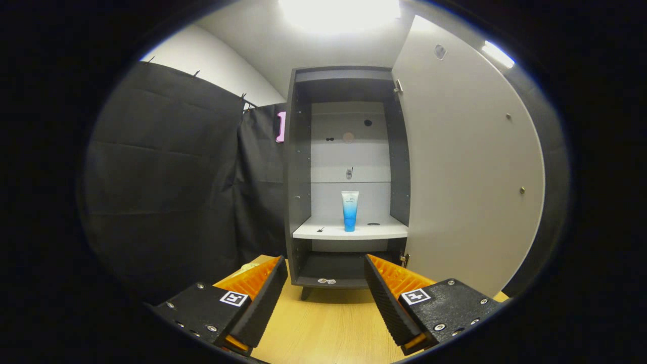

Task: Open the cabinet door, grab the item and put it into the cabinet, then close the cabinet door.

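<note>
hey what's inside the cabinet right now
A blue and white tube stands upright on the middle shelf of the open cabinet. The open gripper hangs empty before it. The shelf hides part of the bottom compartment.

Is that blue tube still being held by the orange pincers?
No, the blue tube stands upright by itself on the pale shelf inside the open cabinet, well beyond the gripper, whose fingers are spread apart and empty.

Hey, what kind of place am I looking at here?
Likely a staged test booth, not a home: black cloth walls it in, and a lone cabinet stands on a wood table, door open, tube shelved. The claw is open, empty.
</note>
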`<state>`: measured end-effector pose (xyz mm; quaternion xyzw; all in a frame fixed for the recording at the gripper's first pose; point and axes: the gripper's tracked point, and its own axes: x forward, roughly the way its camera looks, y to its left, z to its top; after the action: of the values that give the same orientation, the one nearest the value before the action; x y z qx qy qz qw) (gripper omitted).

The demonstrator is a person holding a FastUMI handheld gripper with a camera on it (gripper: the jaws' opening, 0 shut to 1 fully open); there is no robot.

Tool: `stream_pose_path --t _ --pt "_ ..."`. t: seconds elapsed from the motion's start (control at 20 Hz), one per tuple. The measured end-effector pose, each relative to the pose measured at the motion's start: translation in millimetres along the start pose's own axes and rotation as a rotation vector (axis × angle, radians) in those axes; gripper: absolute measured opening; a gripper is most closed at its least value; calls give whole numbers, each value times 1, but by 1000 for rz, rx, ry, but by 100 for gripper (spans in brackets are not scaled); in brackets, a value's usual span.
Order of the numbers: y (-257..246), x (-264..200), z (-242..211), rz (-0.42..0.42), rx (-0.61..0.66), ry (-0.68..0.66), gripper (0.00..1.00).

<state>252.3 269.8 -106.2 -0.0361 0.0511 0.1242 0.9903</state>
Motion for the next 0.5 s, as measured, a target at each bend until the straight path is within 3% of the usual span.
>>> stream_pose_path --t 0.5 --pt "-68 -72 27 -84 -14 -40 94"
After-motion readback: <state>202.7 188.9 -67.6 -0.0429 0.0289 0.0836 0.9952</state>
